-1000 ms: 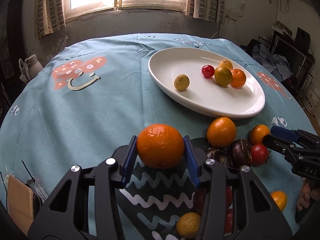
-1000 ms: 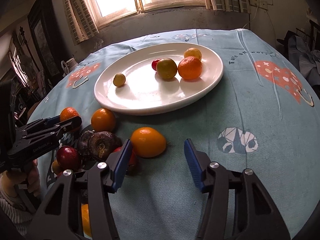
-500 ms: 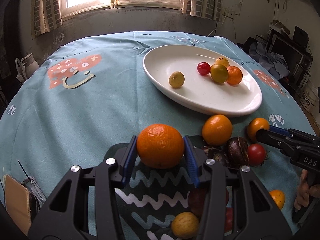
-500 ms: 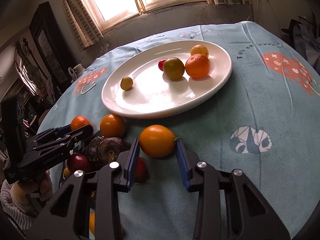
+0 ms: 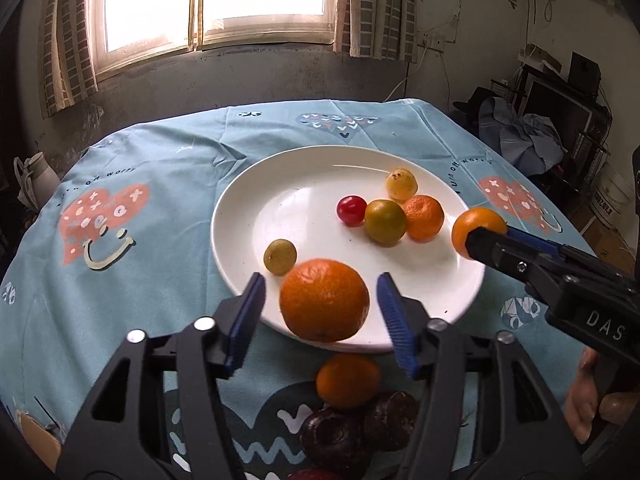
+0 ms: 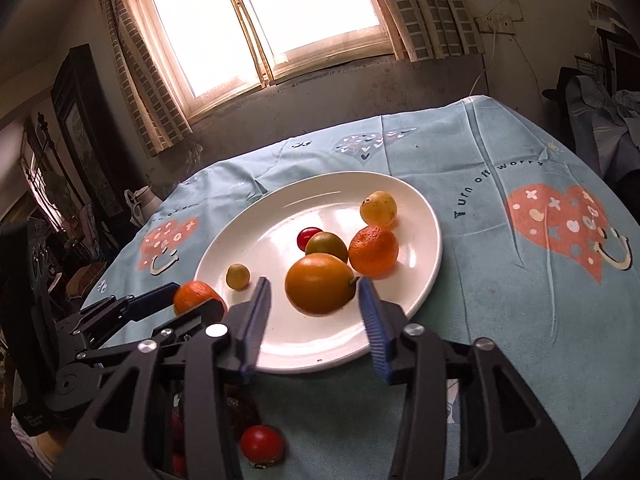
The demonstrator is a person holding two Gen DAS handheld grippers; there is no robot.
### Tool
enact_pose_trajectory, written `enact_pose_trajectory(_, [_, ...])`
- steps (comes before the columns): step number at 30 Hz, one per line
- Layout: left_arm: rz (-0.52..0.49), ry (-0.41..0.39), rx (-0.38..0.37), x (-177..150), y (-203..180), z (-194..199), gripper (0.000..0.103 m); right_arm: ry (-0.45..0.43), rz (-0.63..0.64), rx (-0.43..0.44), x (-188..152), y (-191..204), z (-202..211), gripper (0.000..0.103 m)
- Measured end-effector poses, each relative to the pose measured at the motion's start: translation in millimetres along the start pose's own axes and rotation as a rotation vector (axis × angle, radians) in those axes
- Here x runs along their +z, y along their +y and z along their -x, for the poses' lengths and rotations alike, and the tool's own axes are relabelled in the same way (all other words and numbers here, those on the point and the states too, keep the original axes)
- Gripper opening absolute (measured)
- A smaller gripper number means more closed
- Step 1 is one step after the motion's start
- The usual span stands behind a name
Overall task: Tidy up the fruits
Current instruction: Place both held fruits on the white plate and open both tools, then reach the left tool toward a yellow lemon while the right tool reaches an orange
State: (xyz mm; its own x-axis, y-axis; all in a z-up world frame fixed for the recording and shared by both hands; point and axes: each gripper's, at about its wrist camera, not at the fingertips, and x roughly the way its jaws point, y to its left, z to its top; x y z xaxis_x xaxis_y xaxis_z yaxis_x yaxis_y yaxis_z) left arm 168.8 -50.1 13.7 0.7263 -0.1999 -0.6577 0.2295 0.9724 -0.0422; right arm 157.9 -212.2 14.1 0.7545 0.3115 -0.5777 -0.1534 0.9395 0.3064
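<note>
Left wrist view: a large round orange mandarin [image 5: 324, 300] sits between the blue-padded fingers of the left claw [image 5: 320, 312], over the near rim of the wide white oval plate [image 5: 248, 208]. There is a visible gap on each side of the fruit, so the jaws stand wide and grip nothing; whether the mandarin rests on the plate or is in the air cannot be told. Just behind it on the plate lies a small yellow-green round fruit [image 5: 280, 256]. Farther back is a cluster: a red cherry tomato [image 5: 351, 210], a green-orange round fruit [image 5: 385, 222], a small orange mandarin [image 5: 424, 217] and a pale yellow round fruit [image 5: 401, 185].

In the right wrist view, a smooth orange round fruit with a short stem [image 6: 320, 283] lies between the fingers of the right claw [image 6: 316, 314]. Its stem end touches the right pad, with a gap at the left pad, so these jaws are also spread apart. The fruit is over the plate's near half, just in front of the cluster.

Off the plate, on the light blue patterned tablecloth [image 5: 160, 152] covering the bench, lie another orange fruit [image 5: 348, 380], two dark brown wrinkled fruits [image 5: 360, 428] and a red tomato [image 6: 262, 444].
</note>
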Motion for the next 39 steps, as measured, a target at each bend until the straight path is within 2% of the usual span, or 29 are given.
enact_pose_trajectory(4, [-0.019,-0.048,0.001,-3,8,13,0.077,-0.056,0.001,-0.008,2,-7,16,0.068])
enact_pose_trajectory(10, [0.090,-0.092,0.032,-19,46,49,0.078,-0.099,-0.015,0.044,-9,-4,54,0.069])
enact_pose_trajectory(16, [0.146,-0.023,0.082,-70,67,67,0.080,-0.007,0.029,0.017,-50,5,56,0.069])
enact_pose_trajectory(18, [0.139,-0.036,0.096,-81,67,78,0.080,0.017,0.041,0.024,-57,7,57,0.069])
enact_pose_trajectory(21, [0.106,-0.047,0.096,-99,62,96,0.082,0.008,0.043,0.021,-66,8,68,0.069])
enact_pose_trajectory(24, [0.050,-0.015,0.079,-116,54,103,0.083,0.023,0.029,0.054,-75,7,78,0.069])
enact_pose_trajectory(27, [0.024,0.001,0.036,-121,51,105,0.083,0.062,0.041,0.068,-84,11,81,0.069])
enact_pose_trajectory(29, [0.008,0.044,0.026,-124,48,98,0.083,0.086,0.051,0.081,-90,14,82,0.069])
enact_pose_trajectory(34, [-0.031,0.131,0.056,-126,40,79,0.083,0.107,0.070,0.099,-97,20,85,0.069])
enact_pose_trajectory(39, [-0.014,0.139,0.083,-126,45,74,0.085,0.125,0.080,0.098,-99,23,82,0.069])
